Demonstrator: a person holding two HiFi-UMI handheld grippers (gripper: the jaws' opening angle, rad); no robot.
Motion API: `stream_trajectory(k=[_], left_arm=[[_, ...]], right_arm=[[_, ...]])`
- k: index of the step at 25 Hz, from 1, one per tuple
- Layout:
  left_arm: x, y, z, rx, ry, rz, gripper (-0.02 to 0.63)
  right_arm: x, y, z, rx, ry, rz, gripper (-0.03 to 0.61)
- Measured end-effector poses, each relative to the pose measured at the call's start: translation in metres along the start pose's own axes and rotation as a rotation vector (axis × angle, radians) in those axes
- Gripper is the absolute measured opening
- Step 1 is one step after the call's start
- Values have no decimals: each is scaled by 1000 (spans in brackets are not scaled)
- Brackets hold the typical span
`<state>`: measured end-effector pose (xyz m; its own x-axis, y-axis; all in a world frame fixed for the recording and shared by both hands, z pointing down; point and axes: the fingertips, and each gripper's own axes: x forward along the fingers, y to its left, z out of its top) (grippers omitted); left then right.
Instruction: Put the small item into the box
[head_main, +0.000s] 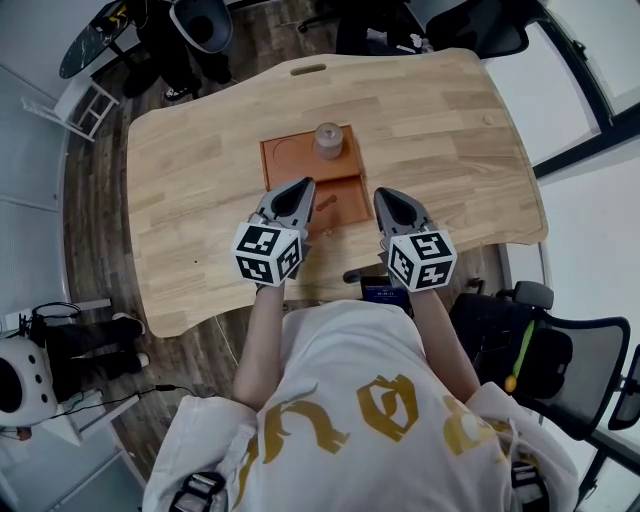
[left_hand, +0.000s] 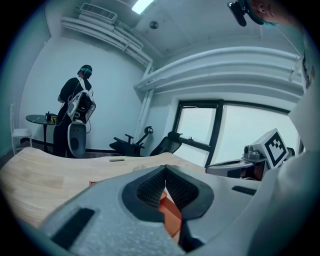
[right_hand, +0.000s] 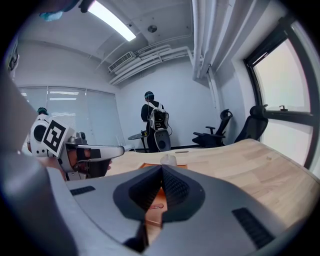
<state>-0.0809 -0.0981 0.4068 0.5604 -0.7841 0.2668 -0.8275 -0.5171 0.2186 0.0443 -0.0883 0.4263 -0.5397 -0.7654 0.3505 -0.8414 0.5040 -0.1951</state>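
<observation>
A flat orange-brown box lies open in the middle of the wooden table. A small clear jar stands at its far side. A thin reddish small item lies in the near half of the box, also seen through the right jaws as the small item. My left gripper is shut and empty, its tip over the box's near left edge. My right gripper is shut and empty, just right of the box. In the gripper views the left gripper and right gripper show jaws meeting at the tips.
A dark small device sits at the table's near edge by the person's body. An office chair stands at the right. A person stands beyond the table beside a round side table. More chairs are by the window.
</observation>
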Motion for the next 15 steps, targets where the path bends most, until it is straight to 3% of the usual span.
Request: stream_trajectory(k=[15], left_arm=[[7,5,-7,17,18,-6,10]], right_arm=[[10,-1,-4,3,15,1,11]])
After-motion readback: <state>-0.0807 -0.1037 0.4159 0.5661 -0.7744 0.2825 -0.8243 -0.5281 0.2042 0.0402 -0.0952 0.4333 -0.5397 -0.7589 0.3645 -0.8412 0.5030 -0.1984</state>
